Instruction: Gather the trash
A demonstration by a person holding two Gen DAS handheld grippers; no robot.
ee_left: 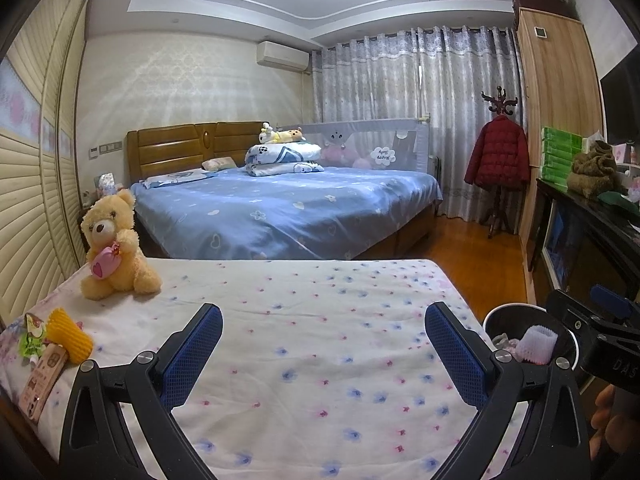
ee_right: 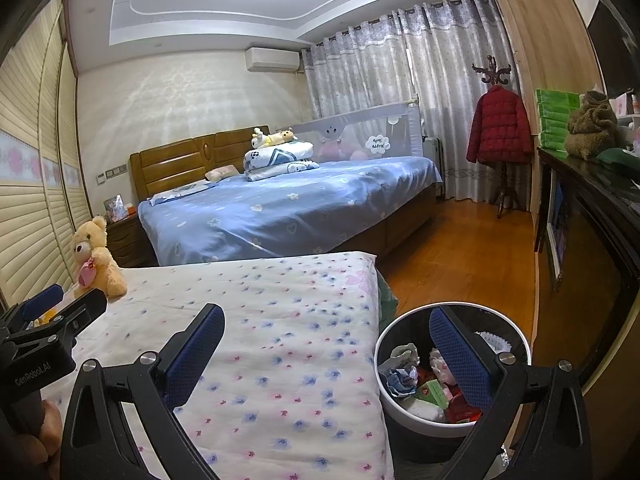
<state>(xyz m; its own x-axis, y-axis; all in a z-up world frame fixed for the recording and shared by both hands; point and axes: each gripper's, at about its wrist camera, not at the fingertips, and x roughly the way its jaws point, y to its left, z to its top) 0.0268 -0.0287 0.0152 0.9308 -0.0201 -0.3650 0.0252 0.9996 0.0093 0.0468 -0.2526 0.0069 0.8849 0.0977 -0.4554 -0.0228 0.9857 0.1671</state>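
My left gripper (ee_left: 324, 326) hangs open over the white flowered bed sheet (ee_left: 304, 320), nothing between its blue pads. At the sheet's left edge lie a yellow foam net sleeve (ee_left: 68, 334), a green wrapper (ee_left: 30, 340) and a pink-brown carton (ee_left: 42, 376). My right gripper (ee_right: 326, 330) is open too, its right finger over the round white trash bin (ee_right: 520, 340) beside the bed. The bin holds crumpled paper, a green box and red wrappers (ee_right: 424, 388). In the left wrist view the bin (ee_left: 494, 318) shows a white foam net (ee_left: 540, 344) inside.
A yellow teddy bear (ee_left: 114, 248) sits at the sheet's far left corner. Beyond stands a blue-covered bed (ee_left: 288, 208) with folded quilts. Orange wood floor (ee_right: 460, 264) runs right of the beds. A dark cabinet (ee_right: 592, 216) lines the right wall, with a coat rack holding a red jacket (ee_right: 500, 124).
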